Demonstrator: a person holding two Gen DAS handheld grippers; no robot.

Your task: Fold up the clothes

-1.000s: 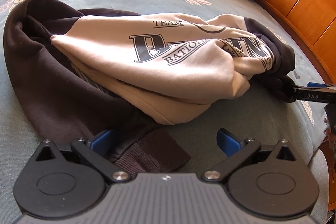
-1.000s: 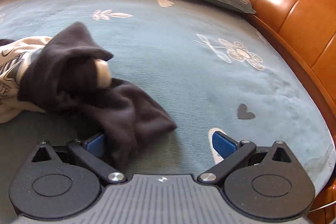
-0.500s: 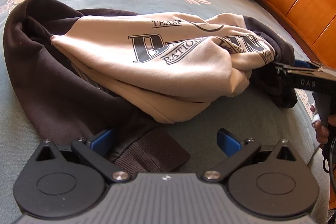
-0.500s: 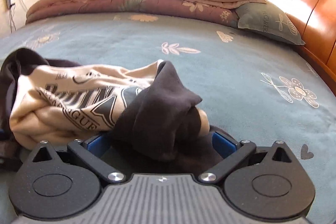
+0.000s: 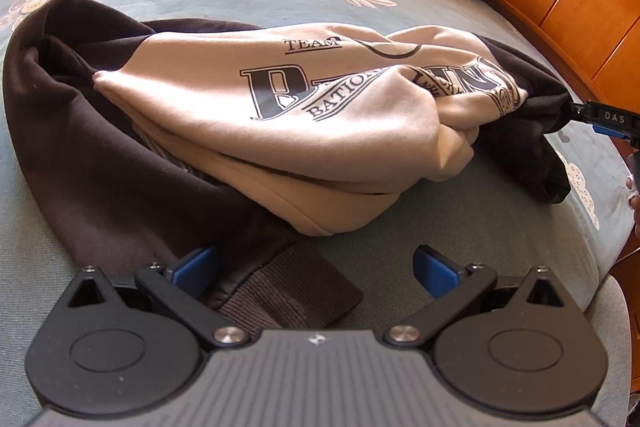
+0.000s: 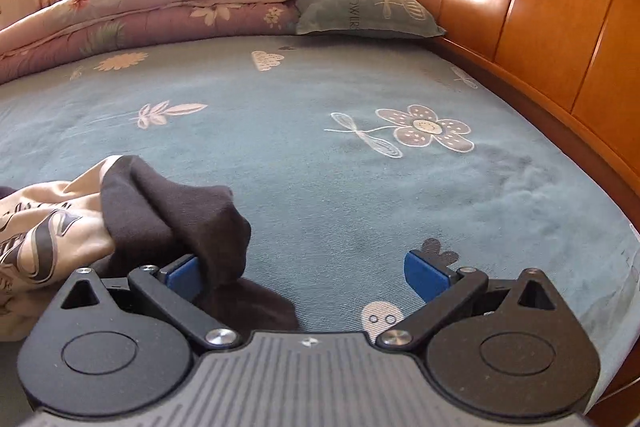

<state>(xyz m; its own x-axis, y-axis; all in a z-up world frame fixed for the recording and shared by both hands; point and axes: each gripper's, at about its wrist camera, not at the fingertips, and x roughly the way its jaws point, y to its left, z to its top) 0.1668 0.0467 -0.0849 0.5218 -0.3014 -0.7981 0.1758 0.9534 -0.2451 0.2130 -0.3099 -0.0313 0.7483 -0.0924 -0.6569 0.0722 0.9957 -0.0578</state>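
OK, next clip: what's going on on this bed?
A person with a gripper in each hand is working on a crumpled beige and dark brown sweatshirt lying on the blue bedsheet. The left gripper is open over the ribbed cuff of one sleeve. The right gripper is open at the other dark sleeve. Nothing is folded yet.

Soft matt fleece sweatshirt point(image 5: 352, 131) with ribbed knit cuff point(image 5: 296, 291), on napped cloth bedspread point(image 6: 304, 155); glossy varnished wooden headboard point(image 6: 540, 11).

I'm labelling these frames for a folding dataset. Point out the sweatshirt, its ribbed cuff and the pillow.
sweatshirt point(image 5: 360, 115), left wrist view, on the beige printed chest.
ribbed cuff point(image 5: 296, 291), left wrist view, on the brown ribbing.
pillow point(image 6: 360, 7), right wrist view, on its face.
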